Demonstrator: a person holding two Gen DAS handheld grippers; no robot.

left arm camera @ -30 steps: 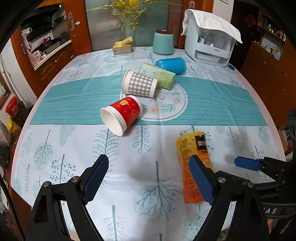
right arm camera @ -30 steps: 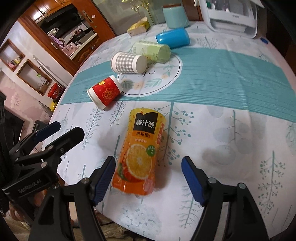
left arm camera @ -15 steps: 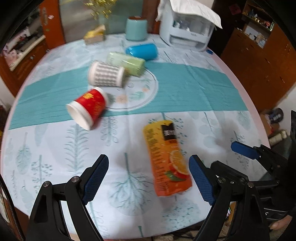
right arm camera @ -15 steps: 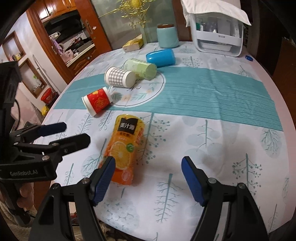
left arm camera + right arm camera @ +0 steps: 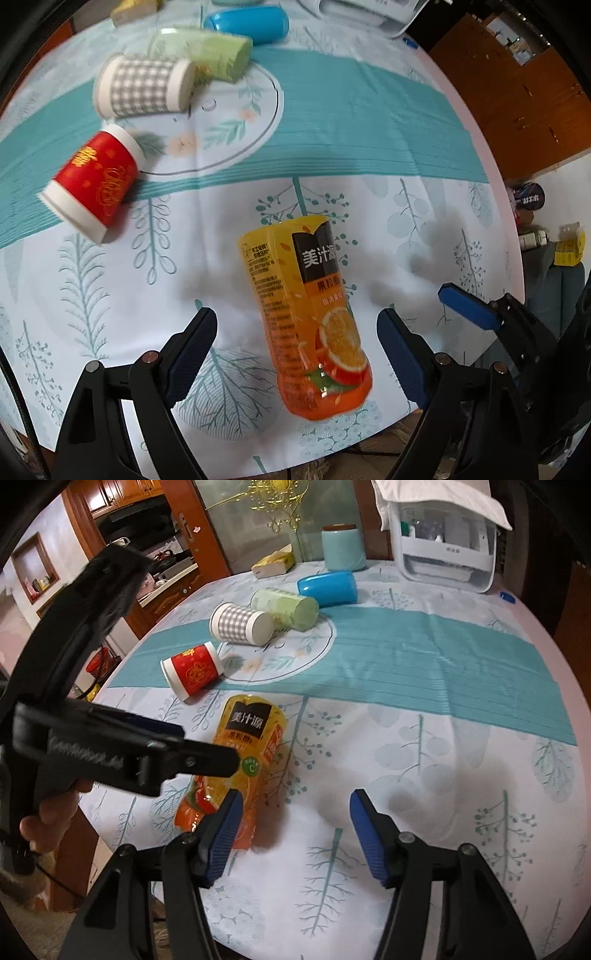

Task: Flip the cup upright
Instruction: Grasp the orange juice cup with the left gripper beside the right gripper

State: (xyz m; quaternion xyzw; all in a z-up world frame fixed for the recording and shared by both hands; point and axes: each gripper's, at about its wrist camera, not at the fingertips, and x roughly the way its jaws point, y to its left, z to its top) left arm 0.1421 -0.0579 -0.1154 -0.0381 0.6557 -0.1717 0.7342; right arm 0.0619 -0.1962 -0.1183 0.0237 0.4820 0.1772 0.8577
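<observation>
Left wrist view had the orange juice cup lying on its side low in the centre of the frame, right between the blue pads of the left gripper, whose fingers stood wide apart on either side and gripped nothing. Whether the pads touched the cup, I could not tell. The cup's black label panel pointed toward the upper part of the frame, its orange-slice end toward the bottom edge. At far right, the right gripper's blue fingertip poked in over the table edge.

Upper left of that view showed three more cups on their sides: the red cup, the grey checked cup above it, and the green cup touching the checked one. A blue cup lay at the top edge.

Right wrist view put the right gripper at the bottom centre, fingers spread and holding nothing, over the bare patterned tablecloth. Its left pad overlapped the juice cup's lower end in the picture. The left gripper's black body crossed the left of the frame, in front of that cup, with the person's hand under it. A white appliance and a pale teal canister stood at the top.
</observation>
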